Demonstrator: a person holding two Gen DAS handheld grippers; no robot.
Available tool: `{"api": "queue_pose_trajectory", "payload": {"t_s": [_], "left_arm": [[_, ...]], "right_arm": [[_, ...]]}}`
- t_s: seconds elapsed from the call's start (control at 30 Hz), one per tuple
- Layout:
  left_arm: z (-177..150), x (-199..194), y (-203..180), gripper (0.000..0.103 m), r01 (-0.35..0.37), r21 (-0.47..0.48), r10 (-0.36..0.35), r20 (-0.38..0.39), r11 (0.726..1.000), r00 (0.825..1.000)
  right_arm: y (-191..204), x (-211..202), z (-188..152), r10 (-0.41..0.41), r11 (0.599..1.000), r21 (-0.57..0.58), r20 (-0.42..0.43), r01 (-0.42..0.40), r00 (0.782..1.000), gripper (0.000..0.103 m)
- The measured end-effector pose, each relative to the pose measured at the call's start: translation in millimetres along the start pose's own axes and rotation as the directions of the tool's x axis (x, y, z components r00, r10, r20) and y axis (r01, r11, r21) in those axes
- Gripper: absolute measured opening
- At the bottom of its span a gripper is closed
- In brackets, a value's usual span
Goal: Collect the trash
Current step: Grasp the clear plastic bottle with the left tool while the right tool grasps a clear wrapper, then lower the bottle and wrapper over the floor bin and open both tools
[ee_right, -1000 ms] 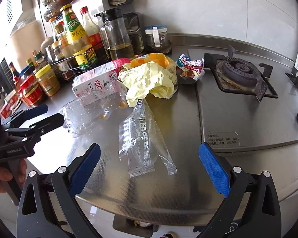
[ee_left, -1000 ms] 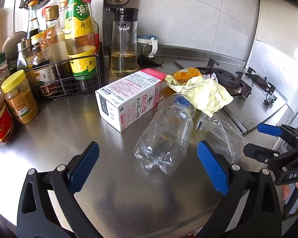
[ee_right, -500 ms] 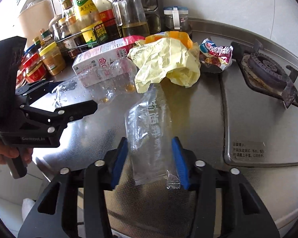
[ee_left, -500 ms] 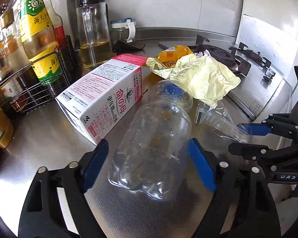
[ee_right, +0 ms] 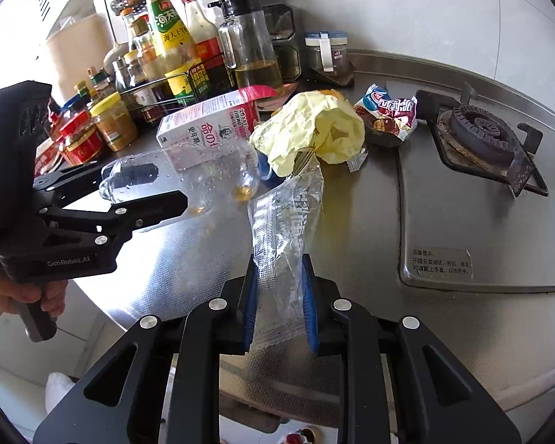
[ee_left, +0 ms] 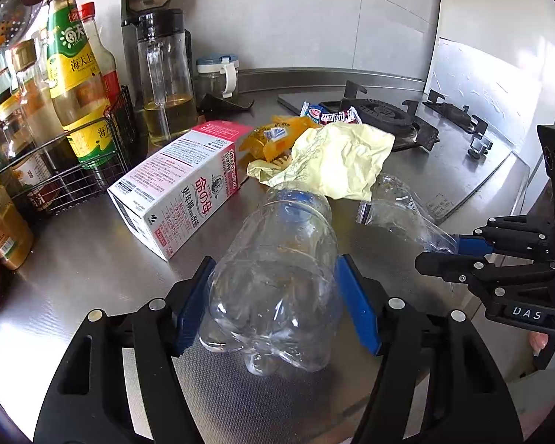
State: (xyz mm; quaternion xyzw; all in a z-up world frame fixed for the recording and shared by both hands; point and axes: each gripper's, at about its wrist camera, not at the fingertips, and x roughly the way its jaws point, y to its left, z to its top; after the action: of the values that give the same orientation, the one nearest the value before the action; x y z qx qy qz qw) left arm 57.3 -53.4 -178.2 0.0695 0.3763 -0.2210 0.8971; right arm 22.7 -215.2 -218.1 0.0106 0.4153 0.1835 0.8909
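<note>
A: How far along was the trash collection at that point?

B: Barely begun. Nearest the cameras, the left gripper (ee_left: 273, 296) had just been closing around the base of the clear plastic bottle (ee_left: 277, 270), which lay on its side on the steel counter (ee_left: 92, 277). Its blue pads (ee_left: 359, 310) sat right against the bottle's walls, about half closed, and appeared to be pressing on it.

A: And the other claw?

B: The right gripper (ee_right: 279, 307) had just been closing too, down to a narrow gap, and it pinched the lower end of the clear plastic wrapper (ee_right: 285, 236), whose upper part stood up off the counter.

A: So 2 pieces were in hand. What was left?

B: Just behind the bottle lay the pink and white carton (ee_left: 181, 185) on its side and the crumpled yellow paper (ee_left: 336, 159), which overlapped the bottle's capped end. Behind those sat the orange packet (ee_left: 273, 137), and farthest, touching the gas burner (ee_right: 481, 137), the red and white snack wrapper (ee_right: 388, 111). All 4 looked untouched.

A: Any bin visible?

B: None in either view, so I judged nothing was yet disposed of.
</note>
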Motion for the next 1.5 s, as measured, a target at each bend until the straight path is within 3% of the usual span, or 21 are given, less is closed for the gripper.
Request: {"api": "queue_pose_trajectory", "payload": {"t_s": [0.3, 0.53, 1.03, 1.27, 1.5], "left_arm": [[-17.4, -61.7, -8.0, 0.062, -0.030, -0.055, 0.034, 0.072, 0.998, 0.997], [-35.8, -99.7, -16.0, 0.061, -0.087, -0.060, 0.092, 0.080, 0.994, 0.993], [-91.2, -173.7, -43.4, 0.060, -0.055, -0.082, 0.065, 0.116, 0.995, 0.991], [-136.5, -181.7, -55.3, 0.060, -0.024, -0.100, 0.031, 0.065, 0.995, 0.997], [-188.9, -145.2, -53.6, 0.060, -0.004, -0.160, -0.006, -0.062, 0.987, 0.998]], "right_arm": [[19.8, -36.6, -20.1, -0.008, 0.999, 0.037, 0.038, 0.007, 0.999, 0.023], [28.7, -59.2, -32.9, -0.023, 0.997, 0.074, 0.054, 0.019, 0.998, 0.023], [74.4, -104.5, -85.9, 0.005, 0.998, 0.060, 0.075, -0.009, 0.997, 0.023], [91.7, -102.2, -126.7, 0.027, 0.997, 0.075, 0.011, -0.027, 1.000, 0.023], [88.0, -58.3, -172.0, 0.043, 0.992, 0.122, -0.141, -0.026, 0.989, 0.023]]}}
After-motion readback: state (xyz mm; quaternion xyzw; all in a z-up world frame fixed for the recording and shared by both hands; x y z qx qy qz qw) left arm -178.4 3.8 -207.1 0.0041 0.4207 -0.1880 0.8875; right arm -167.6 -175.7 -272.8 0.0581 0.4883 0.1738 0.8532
